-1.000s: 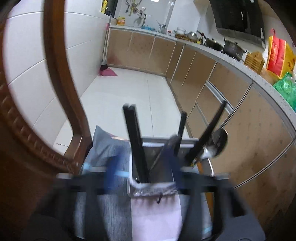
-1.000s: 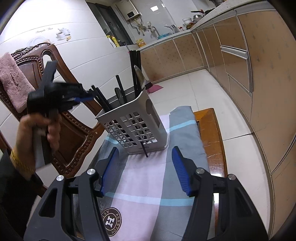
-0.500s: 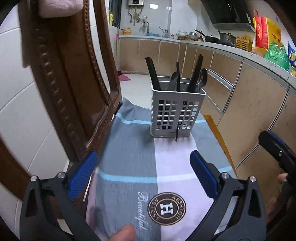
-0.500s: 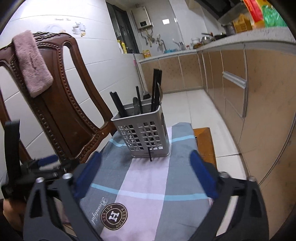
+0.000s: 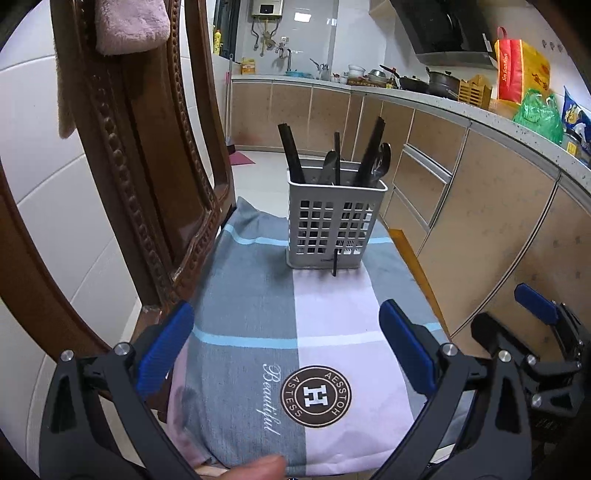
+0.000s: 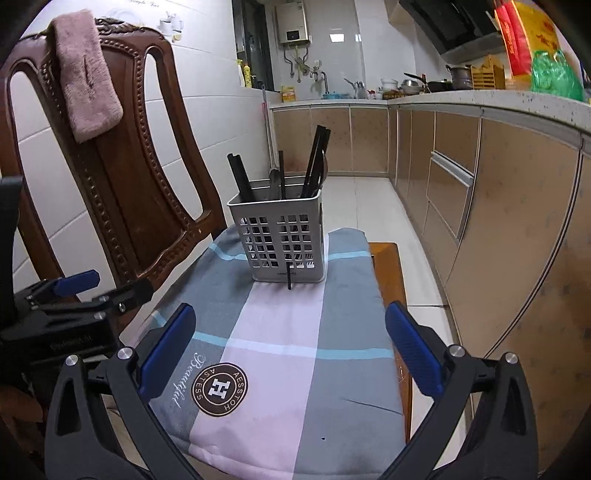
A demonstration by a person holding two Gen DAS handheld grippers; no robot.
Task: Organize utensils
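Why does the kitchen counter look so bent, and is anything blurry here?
Left wrist view: the fisheye lens bows the counter and the chair back; the utensil basket is sharp. Right wrist view: same curving toward the edges, dark corners, nothing smeared.

You're in a home kitchen: cabinets (image 5: 436, 177) and a speckled counter (image 5: 517, 122) run along the right, pots (image 5: 439, 83) under a range hood (image 5: 439, 33), water heater (image 5: 266, 8) upper centre.

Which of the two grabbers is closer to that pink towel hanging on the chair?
Left. The left gripper sits beside the chair back, below the pink towel. The right gripper is across the seat, toward the cabinets.
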